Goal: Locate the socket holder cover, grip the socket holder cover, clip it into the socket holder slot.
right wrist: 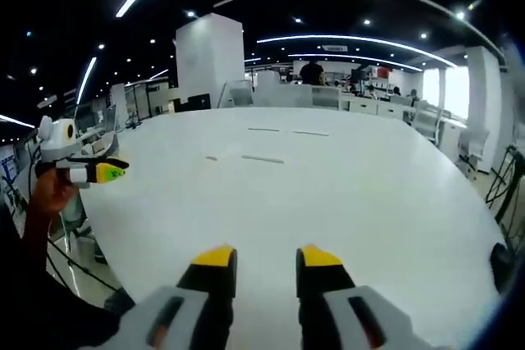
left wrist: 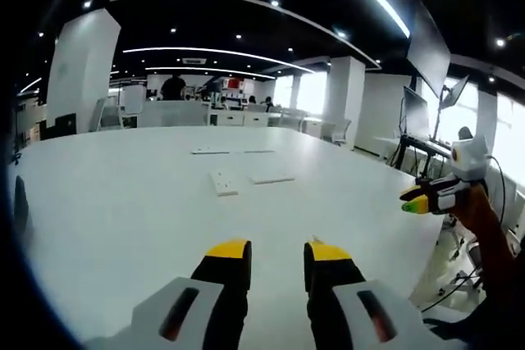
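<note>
Distant flat plates (left wrist: 224, 183), details unclear

Left gripper (left wrist: 277, 258): two black fingers (left wrist: 225, 280) capped with yellow tips, each on a light grey housing with a dark oval slot that has an orange-red streak inside. Right gripper (right wrist: 267, 264) has the same build: black fingers, yellow tips, grey housings with dark slots. Seen from the side, each gripper carries a white block on top and shows a yellow-to-green tip on a black-and-white body, held in a hand (right wrist: 49, 190); sleeve detail too dark to tell.
</note>
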Demonstrator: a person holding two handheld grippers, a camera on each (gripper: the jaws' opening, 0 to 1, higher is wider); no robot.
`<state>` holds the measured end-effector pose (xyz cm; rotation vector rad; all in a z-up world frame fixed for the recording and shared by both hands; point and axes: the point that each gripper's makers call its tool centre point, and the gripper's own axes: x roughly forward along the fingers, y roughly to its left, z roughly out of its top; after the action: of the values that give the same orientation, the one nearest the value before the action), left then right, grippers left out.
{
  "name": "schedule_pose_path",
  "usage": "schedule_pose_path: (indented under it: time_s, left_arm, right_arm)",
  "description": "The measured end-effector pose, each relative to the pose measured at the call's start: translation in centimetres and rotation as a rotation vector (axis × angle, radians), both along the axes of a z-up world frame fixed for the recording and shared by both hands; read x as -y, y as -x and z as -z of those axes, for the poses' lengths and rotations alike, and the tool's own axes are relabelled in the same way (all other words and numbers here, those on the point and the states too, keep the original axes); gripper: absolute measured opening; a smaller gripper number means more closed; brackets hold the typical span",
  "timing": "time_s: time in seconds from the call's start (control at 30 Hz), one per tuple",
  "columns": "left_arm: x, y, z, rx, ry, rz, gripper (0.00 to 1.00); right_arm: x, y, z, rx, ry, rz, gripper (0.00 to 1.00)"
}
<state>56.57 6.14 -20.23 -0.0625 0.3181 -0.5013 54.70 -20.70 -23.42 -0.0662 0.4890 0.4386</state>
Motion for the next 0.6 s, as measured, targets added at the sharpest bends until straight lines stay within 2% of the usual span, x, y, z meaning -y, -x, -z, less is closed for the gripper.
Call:
schedule_pose_path:
  time_s: [0.33, 0.6]
  left_arm:
    - [-0.3, -0.1, -0.3, 0.012, -0.037, -0.006, 0.26]
    - [-1.0, 0.3, -0.1, 0.019, -0.006, -0.041, 0.27]
  right_arm:
    - [0.2, 0.4, -0.4, 0.006, -0.008, 0.012, 0.31]
    - [-0.2, 1.1, -1.0, 0.03, 0.001, 0.006, 0.31]
